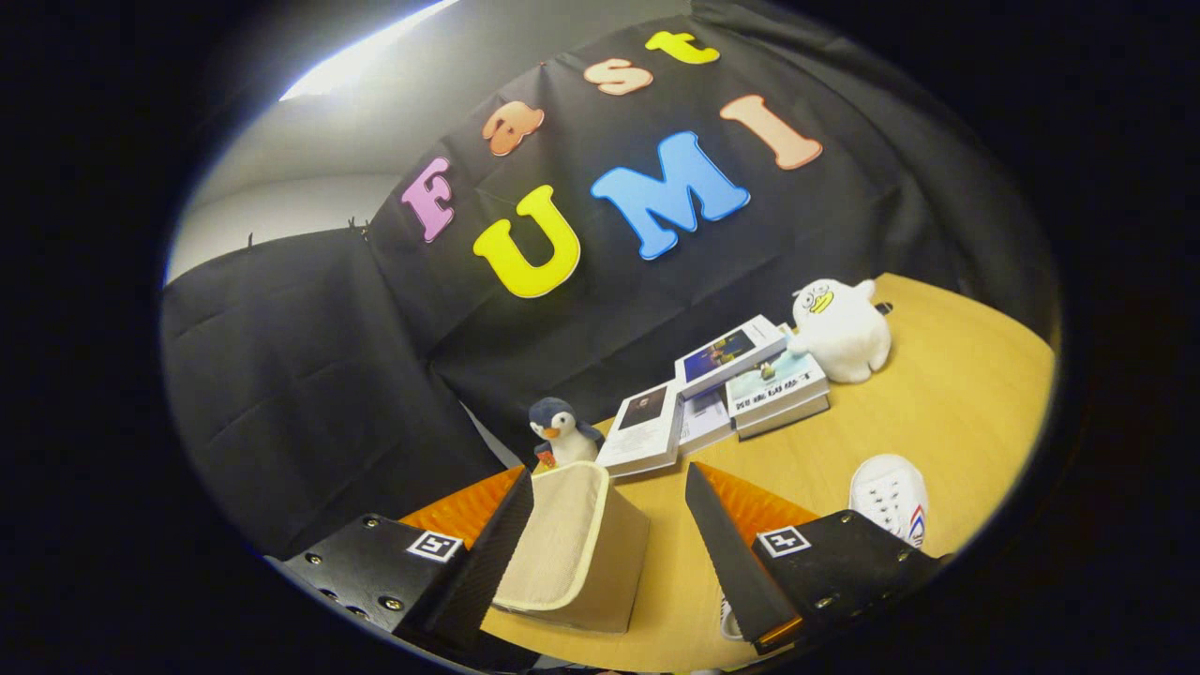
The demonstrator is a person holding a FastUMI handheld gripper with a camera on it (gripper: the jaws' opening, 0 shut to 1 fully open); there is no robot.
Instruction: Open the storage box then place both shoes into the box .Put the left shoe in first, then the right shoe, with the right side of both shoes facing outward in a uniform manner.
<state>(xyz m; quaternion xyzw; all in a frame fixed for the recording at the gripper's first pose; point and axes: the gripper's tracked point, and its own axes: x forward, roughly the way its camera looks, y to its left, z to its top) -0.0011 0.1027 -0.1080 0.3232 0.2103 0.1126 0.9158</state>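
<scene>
Wooden tabletop (937,403) is filling the lower right of the frame. At the bottom, the gripper (609,539) is standing open, its fingers spread around the beige storage box (574,548), not pressing it. A white shoe (891,497) is lying beyond the right finger, with books (722,394) and two plush toys farther back.

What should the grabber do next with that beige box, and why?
Probably ease forward and close on the box's lid flap to lift it. The gripper is open, its jaws spread with the beige box between them, nearer one jaw, neither pressing on it. A white shoe waits on the table, so opening seems to come first.
</scene>
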